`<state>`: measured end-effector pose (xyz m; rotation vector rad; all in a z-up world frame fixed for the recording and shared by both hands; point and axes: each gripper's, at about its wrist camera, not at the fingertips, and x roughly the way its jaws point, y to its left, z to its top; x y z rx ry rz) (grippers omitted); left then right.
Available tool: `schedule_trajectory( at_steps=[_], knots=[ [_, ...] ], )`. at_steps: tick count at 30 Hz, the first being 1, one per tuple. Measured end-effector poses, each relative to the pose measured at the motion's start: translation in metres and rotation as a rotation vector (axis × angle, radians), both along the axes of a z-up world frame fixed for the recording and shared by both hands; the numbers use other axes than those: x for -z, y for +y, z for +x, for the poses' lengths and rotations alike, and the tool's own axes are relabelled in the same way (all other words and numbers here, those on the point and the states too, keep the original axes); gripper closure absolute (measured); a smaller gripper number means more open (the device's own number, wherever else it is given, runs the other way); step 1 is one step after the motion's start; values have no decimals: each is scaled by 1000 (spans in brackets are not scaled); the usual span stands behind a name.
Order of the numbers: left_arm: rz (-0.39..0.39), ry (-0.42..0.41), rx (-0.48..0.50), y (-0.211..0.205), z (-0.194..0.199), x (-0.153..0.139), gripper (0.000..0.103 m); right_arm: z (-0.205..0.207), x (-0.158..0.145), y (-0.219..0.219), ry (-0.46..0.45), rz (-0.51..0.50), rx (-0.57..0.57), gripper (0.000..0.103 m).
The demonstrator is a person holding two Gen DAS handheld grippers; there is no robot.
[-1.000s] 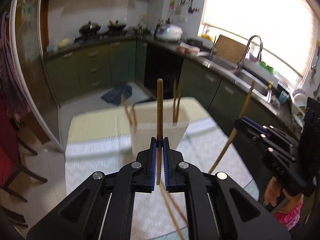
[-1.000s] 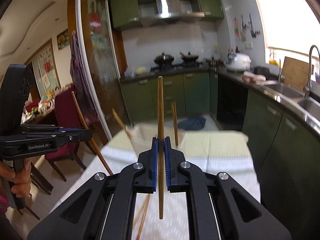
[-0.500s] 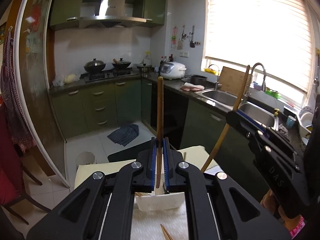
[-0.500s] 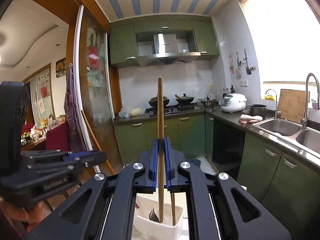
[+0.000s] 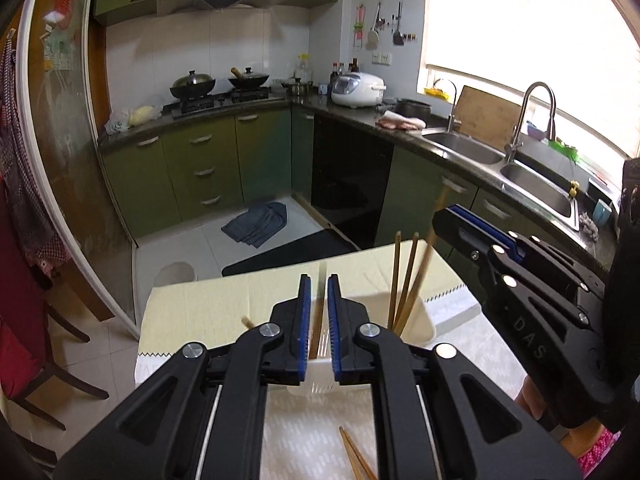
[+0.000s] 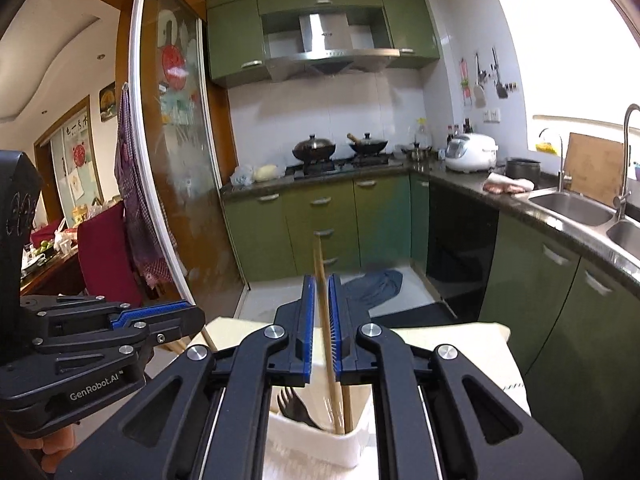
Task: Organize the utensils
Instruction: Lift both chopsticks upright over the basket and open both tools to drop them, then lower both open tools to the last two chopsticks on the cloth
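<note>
Where green cabinets [image 5: 224,164] stand, white holder [image 5: 416,320] on tablecloth [image 5: 200,312].

We count two grippers [image 5: 319,312] [image 5: 472,224], one white utensil holder [image 5: 416,320], four chopsticks [image 5: 396,280] standing in it, two more chopsticks [image 5: 356,456] on the bench [image 5: 200,308], and one fork [image 6: 292,404].

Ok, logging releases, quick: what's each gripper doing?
Left gripper: open, blurred chopstick loose between its fingers.
Right gripper: open, chopstick loose, tip in white holder.
</note>
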<state>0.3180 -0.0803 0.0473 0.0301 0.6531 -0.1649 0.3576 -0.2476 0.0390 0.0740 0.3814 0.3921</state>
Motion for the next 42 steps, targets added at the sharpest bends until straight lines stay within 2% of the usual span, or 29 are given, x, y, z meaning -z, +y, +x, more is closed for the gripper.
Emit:
schedule_trajectory(
  at_steps=[4,7,9,12,13,14,16,17,18,22,25,27,29,33,39,42],
  knots=[
    [13,20,2,-1,-5,5,90,-5,5,-1,11,-6,-10,95],
    [7,24,6,0,-13,3,90,-19,2,-7,1,16,-17,88],
    [6,22,14,0,-20,1,90,-35,-3,-14,-7,32,-25,87],
    [17,33,24,-2,-35,-3,85,-59,-1,-22,33,15,-31,87],
    [26,56,27,-3,-42,2,82,-67,4,-23,61,2,-40,83],
    [39,89,27,-5,-48,9,82,-74,14,-22,114,-38,-50,78],
    [50,183,30,-7,-57,31,82,-84,34,-23,196,-84,-64,78],
    [49,241,35,-8,-60,44,82,-90,47,-26,240,-106,-67,79],
    [24,338,53,-8,-63,65,82,-95,60,-32,276,-123,-58,78],
    [-29,557,69,-11,-74,124,82,-108,97,-71,366,-110,27,78],
    [-18,656,62,-19,-76,160,82,-116,110,-101,400,-81,80,78],
    [-12,693,43,-22,-74,176,82,-121,115,-118,408,-74,97,78],
    [0,709,25,-25,-70,186,82,-125,117,-127,410,-73,104,75],
    [21,736,-19,-28,-60,202,82,-133,123,-123,422,-95,72,75],
    [30,759,-24,-33,-54,214,83,-124,128,-109,442,-103,39,75],
    [50,758,-16,-40,-48,215,93,-120,130,-98,453,-123,22,75]
  ],
)
